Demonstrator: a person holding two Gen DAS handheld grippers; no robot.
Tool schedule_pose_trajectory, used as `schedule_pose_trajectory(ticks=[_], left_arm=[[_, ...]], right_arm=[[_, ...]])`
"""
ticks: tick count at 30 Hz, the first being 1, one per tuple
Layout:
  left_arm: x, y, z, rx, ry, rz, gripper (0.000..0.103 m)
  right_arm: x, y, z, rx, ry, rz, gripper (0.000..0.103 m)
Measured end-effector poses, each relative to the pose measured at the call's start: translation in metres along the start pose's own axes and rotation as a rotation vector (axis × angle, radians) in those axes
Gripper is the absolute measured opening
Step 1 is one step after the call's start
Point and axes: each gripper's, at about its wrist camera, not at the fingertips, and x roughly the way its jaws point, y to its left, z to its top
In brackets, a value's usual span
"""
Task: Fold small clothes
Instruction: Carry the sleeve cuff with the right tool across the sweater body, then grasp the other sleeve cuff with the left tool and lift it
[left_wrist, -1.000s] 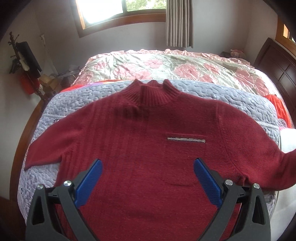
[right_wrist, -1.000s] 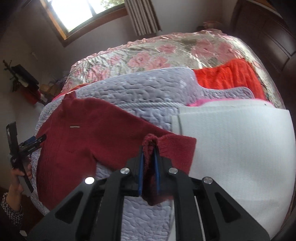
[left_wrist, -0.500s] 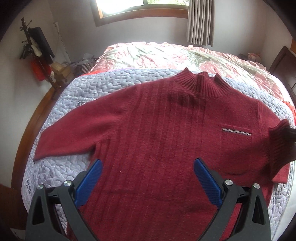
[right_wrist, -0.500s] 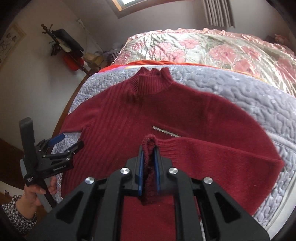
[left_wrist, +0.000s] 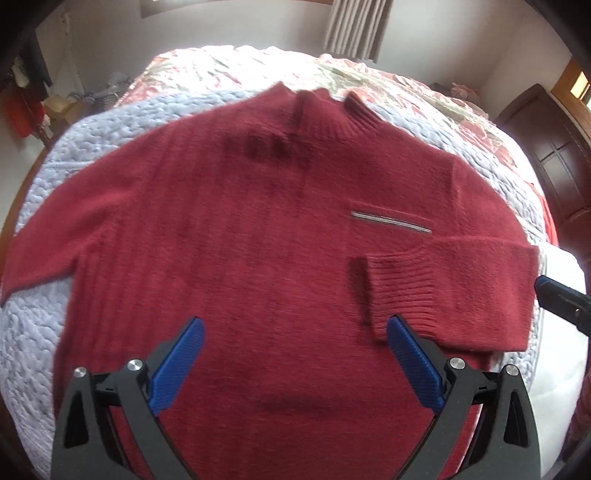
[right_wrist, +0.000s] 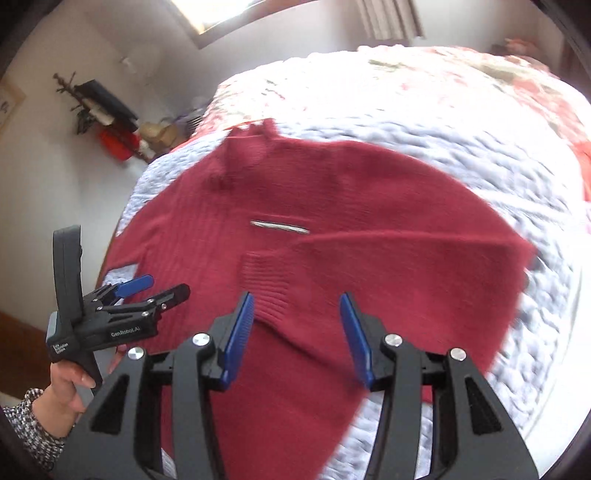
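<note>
A dark red knit sweater (left_wrist: 229, 236) lies front up on a pale lilac quilt (left_wrist: 55, 155), collar toward the far side. Its right sleeve (left_wrist: 461, 288) is folded across the body, ribbed cuff (left_wrist: 400, 291) below the chest pocket trim (left_wrist: 389, 221). The left sleeve (left_wrist: 44, 251) still lies stretched out. My left gripper (left_wrist: 295, 332) hovers open over the lower body with nothing between its fingers. My right gripper (right_wrist: 297, 306) is open just above the folded cuff (right_wrist: 266, 284), holding nothing. The left gripper (right_wrist: 147, 288) also shows in the right wrist view, held by a hand.
A floral bedspread (left_wrist: 369, 74) covers the far half of the bed. A dark wooden headboard (left_wrist: 546, 147) stands at right, a white sheet (left_wrist: 565, 273) beside the quilt. A coat rack (right_wrist: 99, 107) and clutter stand against the left wall.
My right gripper carried the sleeve cuff across the body, laid it under the pocket, then opened and let it go. The left gripper stayed open, shifting slightly over the sweater.
</note>
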Motion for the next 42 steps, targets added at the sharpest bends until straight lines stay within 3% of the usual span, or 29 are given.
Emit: schedule_pose_trajectory(ticks=[5,8,10,11,13,15,16,21,27,32,35,39,41,42], left_arm=[[0.038,-0.05,0.002,-0.002,0.091,-0.083,0.099],[0.055,-0.066,0.004,-0.026,0.128,-0.088,0.095],[0.061,-0.075,0.003,-0.043,0.146,-0.122,0.074],[0.063,-0.08,0.003,-0.049,0.156,-0.122,0.068],[0.066,-0.086,0.001,-0.056,0.155,-0.148,0.034],[0.064,-0.09,0.0,-0.068,0.152,-0.199,0.019],[0.06,-0.093,0.001,-0.069,0.135,-0.219,0.018],[0.011,-0.088,0.015,-0.058,-0.017,-0.285,0.017],[-0.029,-0.035,0.04,-0.04,-0.171,-0.152,0.018],[-0.018,0.03,0.052,-0.108,-0.161,-0.031,0.02],[-0.007,0.074,0.04,-0.143,-0.14,0.017,0.022],[0.015,0.086,0.036,-0.188,-0.118,0.017,0.043],[0.016,0.091,0.033,-0.178,-0.123,0.03,0.05],[0.016,0.092,0.033,-0.167,-0.122,0.036,0.057]], right_arm=[[-0.026,-0.04,-0.036,0.086,-0.028,-0.038,0.049],[-0.035,-0.059,-0.052,0.113,-0.038,-0.049,0.049],[-0.041,-0.07,-0.062,0.134,-0.04,-0.046,0.049],[-0.043,-0.075,-0.066,0.144,-0.04,-0.049,0.049],[-0.045,-0.082,-0.073,0.16,-0.042,-0.055,0.049],[-0.046,-0.087,-0.076,0.173,-0.043,-0.047,0.049],[-0.046,-0.089,-0.076,0.179,-0.044,-0.045,0.049],[-0.046,-0.09,-0.075,0.182,-0.056,-0.061,0.049],[-0.037,-0.079,-0.063,0.177,-0.057,-0.013,0.049],[-0.005,-0.065,-0.046,0.189,-0.019,0.025,0.054],[0.016,-0.058,-0.034,0.187,0.007,0.014,0.058],[0.044,-0.057,-0.021,0.209,0.045,-0.002,0.062],[0.057,-0.058,-0.018,0.22,0.074,-0.007,0.054],[0.063,-0.058,-0.018,0.22,0.089,-0.006,0.038]])
